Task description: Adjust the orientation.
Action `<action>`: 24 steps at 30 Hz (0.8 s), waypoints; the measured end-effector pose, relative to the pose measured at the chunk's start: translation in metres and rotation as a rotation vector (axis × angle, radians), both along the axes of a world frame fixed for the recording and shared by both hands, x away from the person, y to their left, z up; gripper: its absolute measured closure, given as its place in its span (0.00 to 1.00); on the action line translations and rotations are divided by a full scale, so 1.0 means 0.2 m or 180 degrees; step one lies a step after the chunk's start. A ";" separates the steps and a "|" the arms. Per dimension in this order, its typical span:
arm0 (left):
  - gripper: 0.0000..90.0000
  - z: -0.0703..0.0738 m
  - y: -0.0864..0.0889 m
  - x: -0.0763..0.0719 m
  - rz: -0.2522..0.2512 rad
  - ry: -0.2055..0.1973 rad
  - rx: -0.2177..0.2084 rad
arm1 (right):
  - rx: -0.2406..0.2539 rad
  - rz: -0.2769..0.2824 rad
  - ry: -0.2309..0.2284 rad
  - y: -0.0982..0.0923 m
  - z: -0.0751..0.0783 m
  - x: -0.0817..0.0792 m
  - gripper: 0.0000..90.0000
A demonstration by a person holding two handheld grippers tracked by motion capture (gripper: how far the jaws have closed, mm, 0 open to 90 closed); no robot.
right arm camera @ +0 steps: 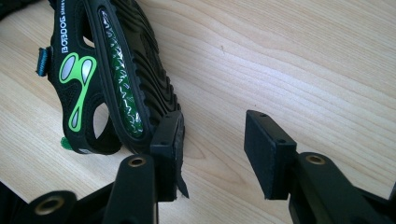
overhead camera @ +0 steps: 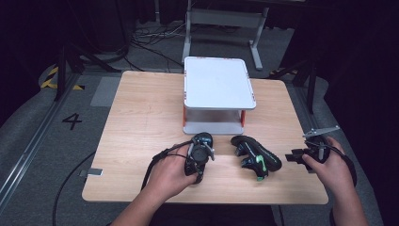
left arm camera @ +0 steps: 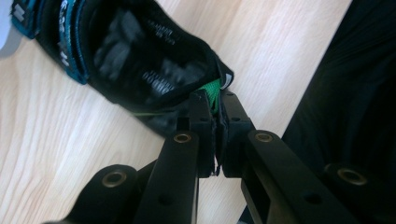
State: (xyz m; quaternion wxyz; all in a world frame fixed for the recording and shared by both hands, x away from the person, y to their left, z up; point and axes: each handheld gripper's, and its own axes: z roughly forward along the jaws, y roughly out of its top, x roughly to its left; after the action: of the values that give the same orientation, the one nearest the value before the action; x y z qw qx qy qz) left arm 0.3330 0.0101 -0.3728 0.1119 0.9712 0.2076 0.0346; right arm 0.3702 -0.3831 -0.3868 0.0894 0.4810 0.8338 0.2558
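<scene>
Apparently the work is putting a pair of small sandals onto the two-tier rack, and it looks barely begun: neither sandal is on a tier yet. Nearest, the left tool (left arm camera: 214, 121) is clenched on the green heel loop (left arm camera: 213, 91) of the left sandal (overhead camera: 203, 143), which sits on the counter (overhead camera: 141, 108) just in front of the rack's lower tier, its long axis running from the person toward the rack, heel nearest the hand. Beside it the right sandal (overhead camera: 256, 155) lies tipped on its side, sole toward the right tool (right arm camera: 212, 154), its length slanting from near right to far left. That tool is released, jaws spread, one jaw just beside the sole's edge. Farther off, the white rack (overhead camera: 219, 82) stands with both tiers bare, so both placements remain
</scene>
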 end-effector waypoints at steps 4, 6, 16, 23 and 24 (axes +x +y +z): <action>0.97 0.01 -0.04 -0.01 -0.0111 0.0012 -0.0038 | -0.0009 0.0012 -0.0005 0.01 0.00 0.00 0.65; 0.97 0.01 -0.05 -0.01 -0.0115 0.0013 -0.0039 | -0.0007 0.0016 -0.0006 0.01 0.00 0.00 0.65; 0.68 0.04 0.01 0.00 -0.0008 0.0083 -0.0256 | -0.0010 0.0039 -0.0046 0.02 0.01 -0.01 0.63; 0.47 0.15 0.18 0.05 0.0425 -0.0121 -0.0510 | 0.0001 0.0061 -0.0144 0.02 0.04 -0.02 0.60; 0.47 0.16 0.22 0.06 0.0571 -0.0177 -0.0488 | -0.0004 0.0055 -0.0157 0.02 0.04 -0.02 0.59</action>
State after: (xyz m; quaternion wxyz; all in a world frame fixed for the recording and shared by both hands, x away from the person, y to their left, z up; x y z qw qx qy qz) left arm 0.3451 0.0540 -0.3416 0.1880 0.9359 0.2926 0.0554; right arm 0.3668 -0.3786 -0.3792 0.1079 0.4673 0.8356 0.2679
